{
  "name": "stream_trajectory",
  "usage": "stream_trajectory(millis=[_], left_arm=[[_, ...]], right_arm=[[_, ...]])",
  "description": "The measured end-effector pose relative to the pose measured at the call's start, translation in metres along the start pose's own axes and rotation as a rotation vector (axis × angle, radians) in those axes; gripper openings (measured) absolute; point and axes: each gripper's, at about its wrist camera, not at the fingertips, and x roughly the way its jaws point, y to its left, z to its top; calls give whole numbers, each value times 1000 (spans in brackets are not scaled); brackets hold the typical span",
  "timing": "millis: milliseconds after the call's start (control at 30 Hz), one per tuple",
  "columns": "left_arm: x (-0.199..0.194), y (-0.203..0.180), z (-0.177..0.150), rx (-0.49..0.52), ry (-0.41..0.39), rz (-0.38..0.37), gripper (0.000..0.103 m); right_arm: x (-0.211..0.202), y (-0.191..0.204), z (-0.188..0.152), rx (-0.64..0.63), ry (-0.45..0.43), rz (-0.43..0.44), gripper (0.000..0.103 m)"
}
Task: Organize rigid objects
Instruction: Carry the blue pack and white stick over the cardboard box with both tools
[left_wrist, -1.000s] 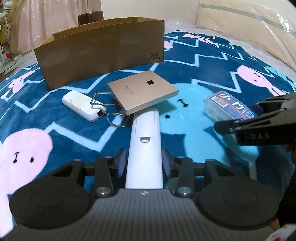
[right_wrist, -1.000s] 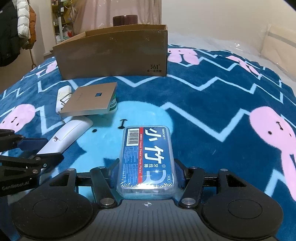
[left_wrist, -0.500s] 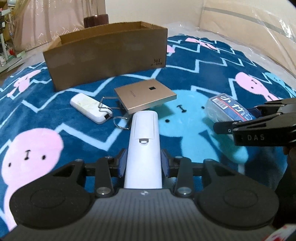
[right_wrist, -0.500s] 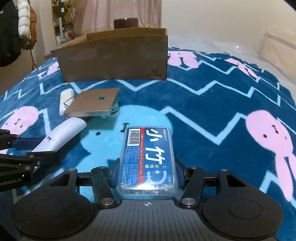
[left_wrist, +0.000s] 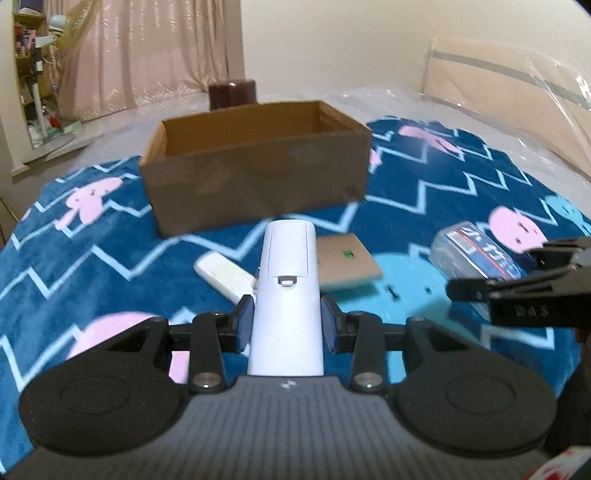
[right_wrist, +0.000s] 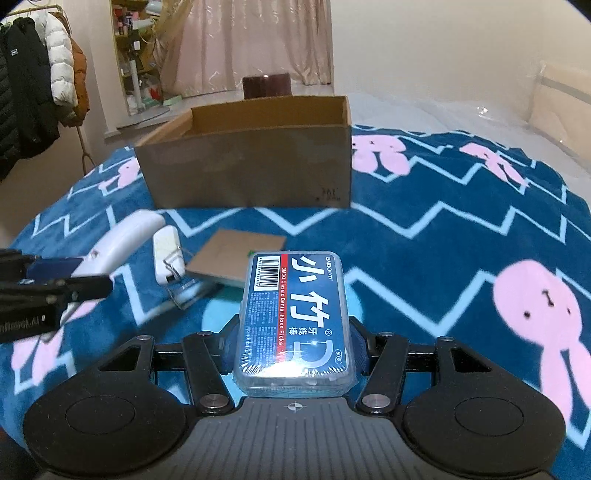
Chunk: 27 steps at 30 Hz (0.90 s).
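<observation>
Grippers both hold something above the blanket (right_wrist: 461, 229): left gripper (left_wrist: 287, 326) clamps the white remote (left_wrist: 287, 295), right gripper (right_wrist: 293, 341) clamps the floss box (right_wrist: 293, 317).

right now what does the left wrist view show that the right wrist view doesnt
Only the left wrist view shows the left gripper head-on, shut on the white remote, with the remote's latch facing up. Only the right wrist view shows the right gripper shut on the floss pick box with its label readable, plus coats on a rack. Both show the open cardboard box, the tan square device, the small white gadget and the blue blanket.
</observation>
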Motion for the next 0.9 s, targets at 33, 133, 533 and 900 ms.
stream_trajectory(millis=[33,133,533,900], left_arm=[[1,3,5,-4,-6,5,33],[3,12,20,-15,-17,20,33],[5,30,47,-44,-38,39,33],[12,36,62,-35,-54,42,33]], right_arm=[[-1,1,4,1,-2,5,54],[-1,3,18,-9,-10,10,54],[8,11,52,-34,-25,26,54],[26,16,71,-55,-17,37,54]])
